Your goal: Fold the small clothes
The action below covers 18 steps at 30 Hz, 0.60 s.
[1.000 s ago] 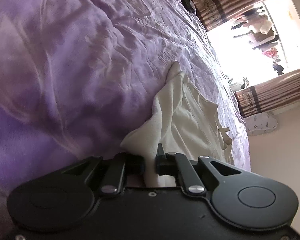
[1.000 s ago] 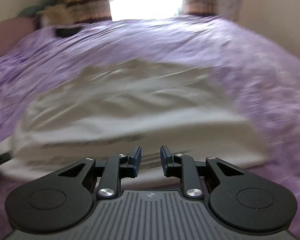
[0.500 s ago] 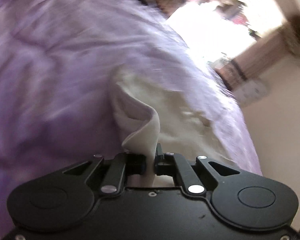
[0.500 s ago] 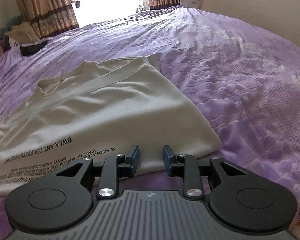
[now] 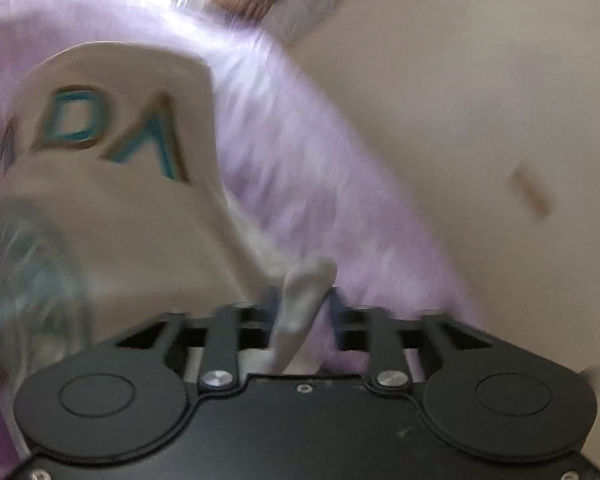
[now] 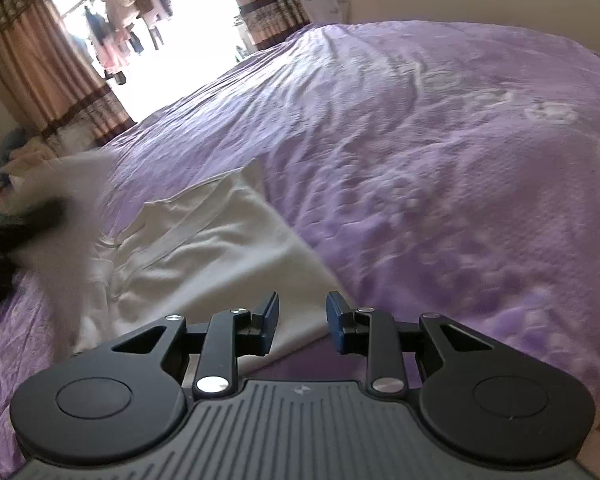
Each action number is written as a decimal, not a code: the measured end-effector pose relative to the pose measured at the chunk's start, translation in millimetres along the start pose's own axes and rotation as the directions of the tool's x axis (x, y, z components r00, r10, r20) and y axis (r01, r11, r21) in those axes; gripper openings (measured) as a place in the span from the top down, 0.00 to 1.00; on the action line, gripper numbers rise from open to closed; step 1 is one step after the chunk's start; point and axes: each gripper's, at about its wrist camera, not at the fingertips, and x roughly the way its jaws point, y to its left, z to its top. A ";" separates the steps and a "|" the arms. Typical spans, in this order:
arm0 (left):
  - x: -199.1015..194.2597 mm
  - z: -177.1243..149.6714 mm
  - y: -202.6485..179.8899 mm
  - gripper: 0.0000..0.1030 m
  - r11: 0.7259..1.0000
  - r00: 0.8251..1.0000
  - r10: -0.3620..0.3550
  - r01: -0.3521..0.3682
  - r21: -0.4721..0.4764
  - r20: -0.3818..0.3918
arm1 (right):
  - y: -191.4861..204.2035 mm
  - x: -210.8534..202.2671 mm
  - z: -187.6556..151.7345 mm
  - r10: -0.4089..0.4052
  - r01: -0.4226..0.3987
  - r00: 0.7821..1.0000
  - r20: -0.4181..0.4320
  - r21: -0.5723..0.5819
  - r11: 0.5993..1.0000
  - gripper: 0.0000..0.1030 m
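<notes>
A cream T-shirt [image 5: 112, 200] with teal letters on it is lifted and turned over in the blurred left wrist view. A fold of it [image 5: 296, 320] runs between the fingers of my left gripper [image 5: 304, 304], whose jaws are opening, with purple bedspread showing beside the fold. In the right wrist view the same shirt [image 6: 220, 248] lies partly flat on the purple bedspread [image 6: 420, 160], its left part raised in a blur [image 6: 60, 216]. My right gripper [image 6: 302, 320] hovers open over the shirt's near edge with nothing between its fingers.
Striped brown curtains [image 6: 40, 60] frame a bright opening with hanging clothes [image 6: 140, 20] beyond the bed. A heap of other clothes [image 6: 20, 156] lies at the far left. A pale wall [image 5: 460, 80] rises past the bed's right side.
My left gripper swung across and rolled, dragging the shirt edge over so the printed side shows, and its jaws spread apart. My right gripper shifted right along the shirt's near edge, staying open.
</notes>
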 end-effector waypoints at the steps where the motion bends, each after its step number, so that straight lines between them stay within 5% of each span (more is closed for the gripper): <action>1: 1.4 -6.6 -0.9 0.73 0.999 0.999 0.035 -0.035 0.006 -0.008 | -3.5 -0.8 0.3 -0.007 0.007 1.000 -0.002 0.010 1.000 0.67; 6: -50.4 -25.9 19.2 0.72 0.990 0.989 0.137 -0.138 0.020 0.064 | -22.6 -9.9 1.4 0.073 -0.073 0.997 0.004 0.109 0.991 0.66; 9: -93.0 -37.4 44.0 0.71 0.954 0.950 0.291 -0.297 0.039 0.114 | -30.1 -3.1 -1.3 0.202 -0.197 0.979 -0.010 0.181 0.964 0.60; 11: -106.0 -47.3 55.7 0.70 0.927 0.926 0.365 -0.371 0.052 0.099 | -27.3 9.0 -2.6 0.208 -0.198 0.978 -0.028 0.212 0.957 0.59; 18: -97.5 -71.4 71.7 0.69 0.922 0.924 0.382 -0.382 0.062 0.023 | -9.0 36.9 2.8 0.149 -0.141 0.988 -0.047 0.141 0.980 0.58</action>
